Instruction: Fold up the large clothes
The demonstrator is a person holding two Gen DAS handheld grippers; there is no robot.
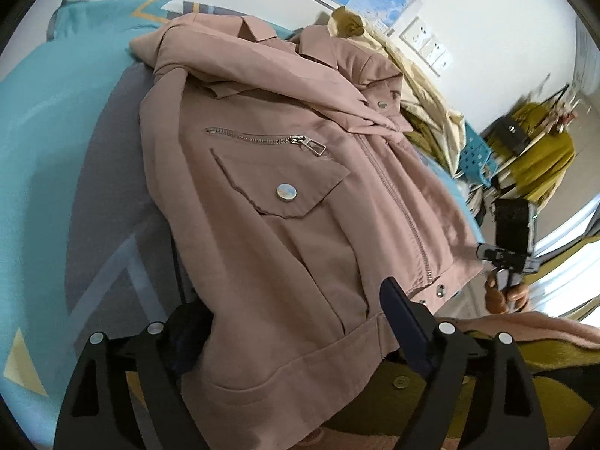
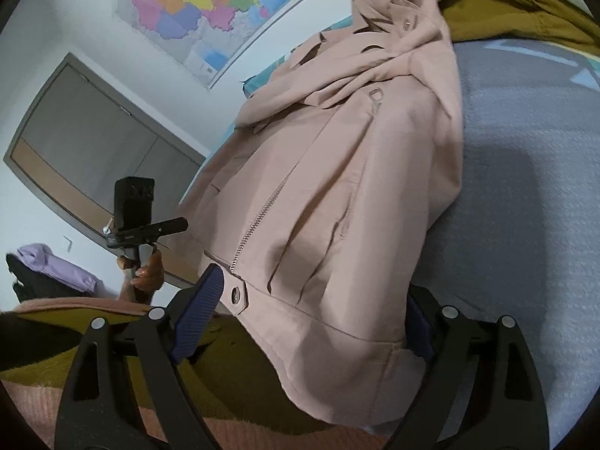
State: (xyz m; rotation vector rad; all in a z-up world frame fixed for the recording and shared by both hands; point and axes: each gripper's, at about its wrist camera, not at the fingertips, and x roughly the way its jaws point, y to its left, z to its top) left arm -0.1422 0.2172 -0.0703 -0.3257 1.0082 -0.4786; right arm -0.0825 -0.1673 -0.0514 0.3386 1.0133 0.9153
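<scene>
Bed (image 1: 45,142): teal and grey cover with yellow and pale shapes, carries the clothes.
Wall (image 2: 75,18): white, map (image 2: 210,3) pinned on it, grey door (image 2: 93,150) below in the right view.
Jacket (image 1: 285,195): pink, lies front up on the bed, collar far, hem near; sleeves folded across the chest; centre zip closed.
Yellow clothes (image 1: 423,105): heap beyond the jacket's collar, cream and olive, touching it.
Olive cloth (image 2: 232,356): under the jacket hem at the near bed edge, pink knit beside it.
Left hand-held gripper (image 1: 296,322): jaws wide, straddling the hem corner on the pocket side; pads not seen pressing, so released. Left pad mostly hidden behind fabric.
Right hand-held gripper (image 2: 311,318): jaws wide, straddling the other hem corner next to the snap tab; blue pads stand clear of the cloth, released.
Hands: each view shows the other hand (image 1: 502,292) gripping its handle just past the hem.
Chest pocket (image 1: 285,191): flap with silver button, short zip (image 1: 262,138) above it.
Snap (image 2: 237,294): metal ring on the hem tab, just beside the right gripper's left pad.
</scene>
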